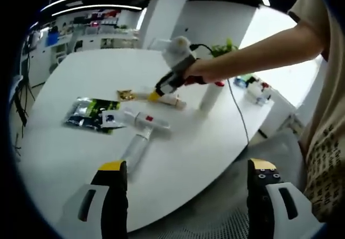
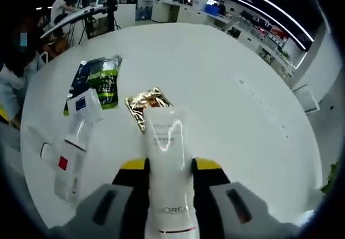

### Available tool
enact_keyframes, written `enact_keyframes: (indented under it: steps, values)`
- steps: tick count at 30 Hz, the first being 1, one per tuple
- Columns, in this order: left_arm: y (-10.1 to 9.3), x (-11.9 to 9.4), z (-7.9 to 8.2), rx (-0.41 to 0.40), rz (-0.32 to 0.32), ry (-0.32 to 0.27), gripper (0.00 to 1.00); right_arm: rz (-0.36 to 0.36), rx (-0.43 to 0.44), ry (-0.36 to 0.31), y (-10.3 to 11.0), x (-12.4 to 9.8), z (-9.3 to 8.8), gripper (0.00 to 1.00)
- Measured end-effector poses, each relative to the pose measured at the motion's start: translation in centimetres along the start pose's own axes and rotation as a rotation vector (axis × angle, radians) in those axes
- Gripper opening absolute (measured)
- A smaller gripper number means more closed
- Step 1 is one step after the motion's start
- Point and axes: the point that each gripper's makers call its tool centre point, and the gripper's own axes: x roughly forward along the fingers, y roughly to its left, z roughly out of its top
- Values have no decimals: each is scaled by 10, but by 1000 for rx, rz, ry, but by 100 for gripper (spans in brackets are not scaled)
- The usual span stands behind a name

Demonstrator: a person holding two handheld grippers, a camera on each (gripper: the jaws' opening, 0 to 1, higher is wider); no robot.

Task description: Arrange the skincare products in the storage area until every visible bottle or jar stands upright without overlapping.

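Left gripper view: left hand-held gripper (image 1: pixel 188 182) released, jaws spread wide, hovering off the edge of the surface (image 1: pixel 81 142). Right hand-held gripper (image 1: pixel 161 87) reaches a tube (image 1: pixel 171 100) lying flat. Nearer than that tube: a second tube (image 1: pixel 137 147), a boxed tube (image 1: pixel 145 120), a green packet (image 1: pixel 89 114). Beside it: a gold sachet (image 1: pixel 126 95), an upright bottle (image 1: pixel 211 98).

Right gripper view: right hand-held gripper (image 2: pixel 170 166) closed around the white tube (image 2: pixel 167 169). Risk: the smooth tube slipping or toppling when stood up, judging by its narrow end. Beyond it: gold sachet (image 2: pixel 148 105), green packet (image 2: pixel 97 80), boxed tube (image 2: pixel 75 142), crowding the standing spot.

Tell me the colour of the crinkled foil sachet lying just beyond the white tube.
Gold, shiny crinkled foil sachet; clearest in the right gripper view.
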Motion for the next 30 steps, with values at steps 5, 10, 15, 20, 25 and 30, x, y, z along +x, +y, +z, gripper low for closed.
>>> enact_keyframes:
  steps: [5,10,15,20,25,30]
  values:
    - [-2,0,-1,26,5,6,90,23,-48,-44,17,-11,9,30]
    - [-3,0,0,37,7,8,89,26,-76,-130,34,-31,23,30]
    - [3,-5,7,-56,4,-50,89,12,-87,-185,42,-48,30,30]
    - [5,-6,8,-93,3,-60,89,9,-37,-254,51,-71,34,22]
    - [6,-7,6,-112,13,-52,89,59,102,-385,59,-108,56,1]
    - [1,-6,2,-80,10,-31,89,33,183,-340,57,-105,35,1]
